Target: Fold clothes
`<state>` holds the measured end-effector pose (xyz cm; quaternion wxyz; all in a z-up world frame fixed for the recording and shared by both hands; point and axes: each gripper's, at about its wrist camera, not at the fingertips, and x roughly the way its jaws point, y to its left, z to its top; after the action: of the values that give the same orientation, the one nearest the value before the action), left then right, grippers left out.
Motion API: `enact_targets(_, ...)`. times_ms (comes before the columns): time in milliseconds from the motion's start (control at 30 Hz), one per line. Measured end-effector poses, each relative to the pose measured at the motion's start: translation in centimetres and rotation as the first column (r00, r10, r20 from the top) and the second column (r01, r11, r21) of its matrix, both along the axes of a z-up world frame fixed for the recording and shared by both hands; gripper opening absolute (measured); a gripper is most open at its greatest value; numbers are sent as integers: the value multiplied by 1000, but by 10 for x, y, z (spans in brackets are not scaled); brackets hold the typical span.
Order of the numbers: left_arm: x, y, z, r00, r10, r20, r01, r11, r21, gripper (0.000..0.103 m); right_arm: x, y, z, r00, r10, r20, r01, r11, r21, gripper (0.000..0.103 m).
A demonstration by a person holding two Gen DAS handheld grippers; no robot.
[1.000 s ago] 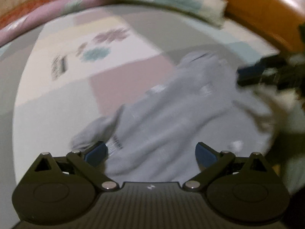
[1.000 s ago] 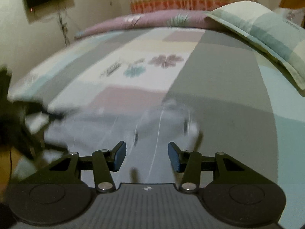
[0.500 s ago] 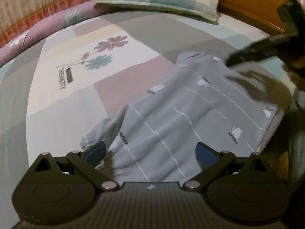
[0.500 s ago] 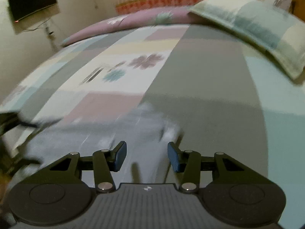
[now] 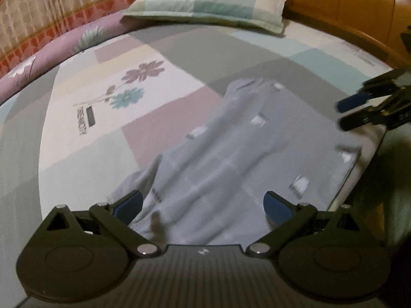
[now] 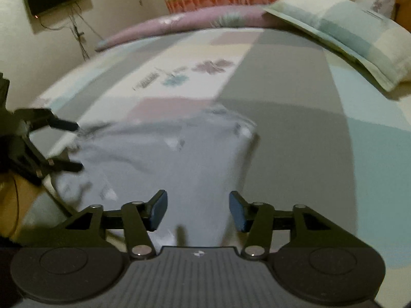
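The grey garment (image 5: 231,159) lay spread below both grippers; the left gripper (image 5: 203,204) stood wide open and empty, the right gripper (image 6: 197,210) was opening and also empty. The next fold probably needed a new grip on an edge.

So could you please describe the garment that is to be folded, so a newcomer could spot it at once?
Start at the bed with its patchwork sheet. The grey garment lies spread at the near edge, far from the checked pillow. It alone is grey with thin white lines and small white marks.

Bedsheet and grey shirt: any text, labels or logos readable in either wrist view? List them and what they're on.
"DREAMCITY", roughly, the letters blurred: on the bedsheet beside the flower print.
Small dark prints on the grey shirt: too blurred to read.
Print on the pillow: too small to read.
Both gripper bodies: a small emblem only, no words.
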<state>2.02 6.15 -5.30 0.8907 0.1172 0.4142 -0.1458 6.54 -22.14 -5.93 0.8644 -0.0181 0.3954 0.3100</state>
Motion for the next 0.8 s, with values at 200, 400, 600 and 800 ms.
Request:
enact_targets(200, -3, -5, -21, 997, 38, -70, -35, 998, 48, 100, 16, 31, -15, 999, -3, -33, 2, 999, -47, 66)
enact_targets(400, -24, 6, -24, 996, 26, -89, -21, 998, 62, 100, 17, 30, -24, 999, 3, -53, -5, 999, -38, 70)
enact_targets(600, -17, 3, -10, 998, 14, -53, -12, 999, 33, 100, 18, 35, -13, 1000, 12, -17, -13, 1000, -28, 71)
enact_targets(800, -8, 4, -31, 993, 43, -111, -39, 998, 39, 100, 35, 39, -11, 1000, -7, -5, 7, 999, -48, 72)
